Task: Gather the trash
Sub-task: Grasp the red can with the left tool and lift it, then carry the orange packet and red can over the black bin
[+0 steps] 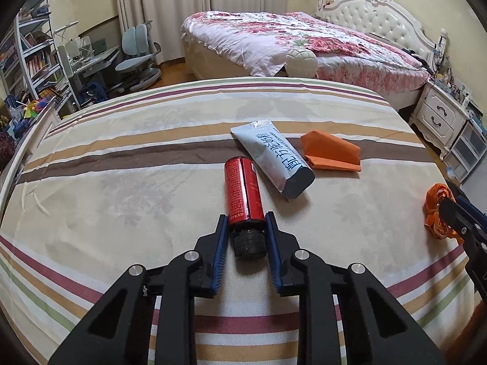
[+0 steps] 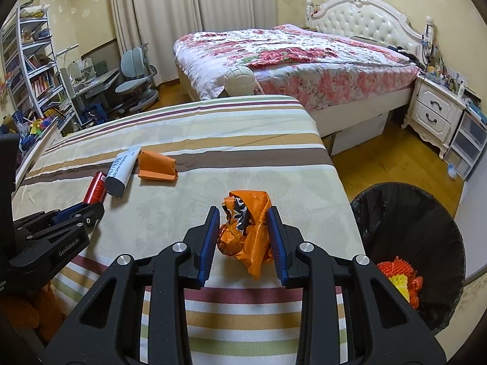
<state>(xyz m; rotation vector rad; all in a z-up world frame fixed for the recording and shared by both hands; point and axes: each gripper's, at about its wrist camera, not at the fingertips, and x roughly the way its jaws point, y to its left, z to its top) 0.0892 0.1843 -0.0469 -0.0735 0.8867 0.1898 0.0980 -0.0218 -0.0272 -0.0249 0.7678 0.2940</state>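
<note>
A red bottle with a black cap lies on the striped bedsheet. My left gripper is shut on its neck end; it also shows in the right wrist view. A grey-white tube and a folded orange paper lie just beyond. My right gripper is closed around a crumpled orange wrapper on the sheet, pads touching its sides. The wrapper also shows at the right edge of the left wrist view.
A black-lined trash bin with orange and yellow trash inside stands on the floor right of the bed edge. A floral bed, nightstand, desk, chair and bookshelf stand farther off.
</note>
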